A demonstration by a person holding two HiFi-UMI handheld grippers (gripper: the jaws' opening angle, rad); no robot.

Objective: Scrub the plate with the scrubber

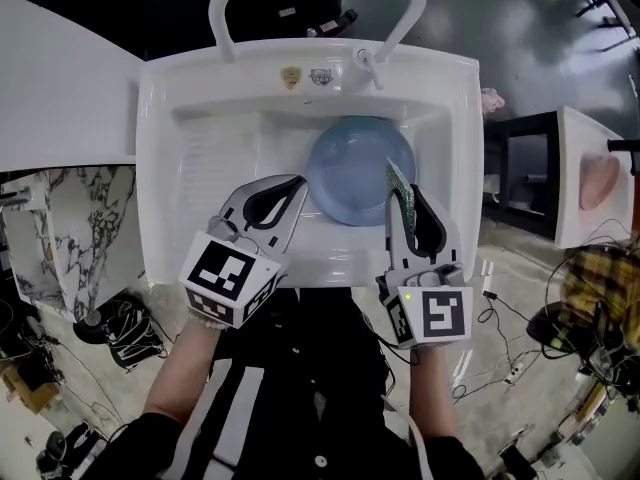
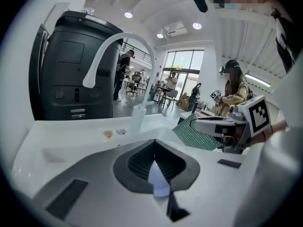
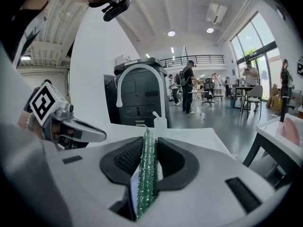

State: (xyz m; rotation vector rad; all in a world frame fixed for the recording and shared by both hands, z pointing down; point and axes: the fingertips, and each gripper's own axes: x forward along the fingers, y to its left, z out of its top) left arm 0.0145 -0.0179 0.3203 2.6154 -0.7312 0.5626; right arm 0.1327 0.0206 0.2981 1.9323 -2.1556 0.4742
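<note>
A blue plate (image 1: 355, 168) lies flat in the basin of the white sink (image 1: 160, 168), below the arched faucet (image 1: 225, 8). The person stands at the near rim with a tool in each hand, both reaching in over the basin and tilted a little downward. The left tool (image 1: 297, 183) has its jaws pressed together with nothing between them, and its tips sit at the plate's left edge. The right tool (image 1: 402, 183) is clamped on a green scrubber (image 1: 400, 190), which stands on edge between the pads and pokes out past the tips over the plate's right side. I cannot tell whether the scrubber touches the plate. The two tools are apart, with the plate's near part between them.
</note>
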